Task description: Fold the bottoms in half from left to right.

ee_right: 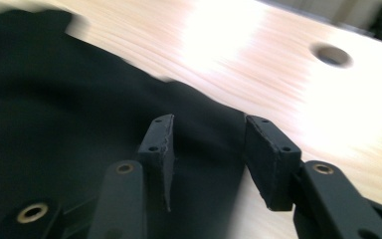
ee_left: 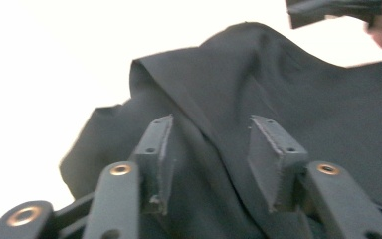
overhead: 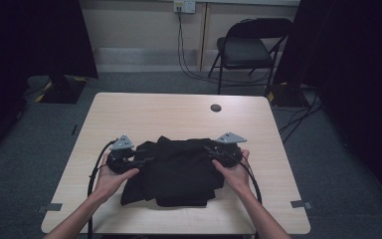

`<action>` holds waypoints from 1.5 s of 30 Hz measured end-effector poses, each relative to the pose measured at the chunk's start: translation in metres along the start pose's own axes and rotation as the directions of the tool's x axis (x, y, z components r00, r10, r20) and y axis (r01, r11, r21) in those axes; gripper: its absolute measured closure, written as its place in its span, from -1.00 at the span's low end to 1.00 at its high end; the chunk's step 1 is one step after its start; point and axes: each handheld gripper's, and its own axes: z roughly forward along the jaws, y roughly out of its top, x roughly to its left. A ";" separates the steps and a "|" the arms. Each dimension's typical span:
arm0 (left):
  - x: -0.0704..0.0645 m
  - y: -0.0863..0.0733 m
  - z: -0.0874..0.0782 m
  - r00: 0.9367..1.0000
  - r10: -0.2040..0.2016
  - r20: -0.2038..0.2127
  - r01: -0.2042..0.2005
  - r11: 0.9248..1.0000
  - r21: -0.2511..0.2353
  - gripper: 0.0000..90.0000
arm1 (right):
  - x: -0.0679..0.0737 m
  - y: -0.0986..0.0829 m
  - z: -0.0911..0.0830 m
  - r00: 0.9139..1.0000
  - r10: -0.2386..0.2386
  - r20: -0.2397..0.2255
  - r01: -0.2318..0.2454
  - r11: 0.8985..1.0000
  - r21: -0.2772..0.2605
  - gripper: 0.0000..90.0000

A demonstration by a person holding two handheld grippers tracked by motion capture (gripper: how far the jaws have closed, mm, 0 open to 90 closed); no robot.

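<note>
High view: black cloth (overhead: 176, 172) hides both hand-held gripper tips.

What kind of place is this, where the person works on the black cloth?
Probably a lab or studio set up for recording, not a home: a plain wooden table on grey carpet, dark curtains at the sides, a folding chair by the wall, and cables running from a wall socket.
</note>
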 end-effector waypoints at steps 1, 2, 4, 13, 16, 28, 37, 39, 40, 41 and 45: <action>0.000 0.003 0.002 1.000 0.005 0.001 -0.005 1.000 -0.014 0.21 | 0.005 0.001 -0.003 0.999 -0.002 -0.038 0.002 1.000 -0.005 0.33; -0.002 0.006 0.005 1.000 0.016 0.003 -0.016 1.000 -0.021 0.29 | 0.012 0.002 -0.006 0.996 -0.012 -0.087 0.012 1.000 -0.007 0.41; -0.007 0.007 0.013 0.998 0.057 0.028 -0.057 0.998 -0.004 0.49 | 0.028 -0.003 -0.011 0.989 -0.050 -0.142 0.051 0.999 0.009 0.52; -0.001 -0.027 0.031 1.000 0.007 0.017 -0.010 0.990 0.141 0.32 | 0.044 -0.048 -0.029 0.980 -0.082 -0.182 0.102 0.990 0.100 0.54; -0.003 -0.031 0.036 1.000 0.009 0.021 -0.012 0.988 0.156 0.23 | 0.050 -0.056 -0.034 0.974 -0.104 -0.200 0.131 0.984 0.124 0.53; -0.005 -0.019 0.025 0.999 -0.005 0.050 0.000 0.995 0.101 -0.08 | 0.059 -0.055 -0.039 0.957 -0.126 -0.261 0.169 0.975 0.146 0.27; -0.022 0.001 0.034 0.989 0.016 0.144 -0.025 0.998 0.061 0.31 | 0.023 -0.020 -0.033 0.981 -0.043 -0.189 0.051 0.998 0.042 0.23; -0.032 0.000 0.044 0.983 0.037 0.182 -0.053 0.995 0.084 0.31 | 0.017 -0.009 -0.026 0.983 -0.045 -0.175 0.051 0.998 0.026 0.19; -0.036 0.000 0.050 0.980 0.042 0.194 -0.062 0.993 0.099 0.30 | 0.015 -0.003 -0.021 0.983 -0.053 -0.173 0.058 0.998 0.022 0.16; -0.040 -0.002 0.055 0.978 0.046 0.201 -0.069 0.991 0.111 0.25 | 0.012 0.009 -0.007 0.981 -0.060 -0.184 0.066 0.998 0.025 0.06; -0.048 -0.010 0.074 0.977 0.082 0.197 -0.118 0.976 0.181 0.17 | 0.012 0.025 0.017 0.974 -0.064 -0.216 0.077 0.996 0.050 -0.09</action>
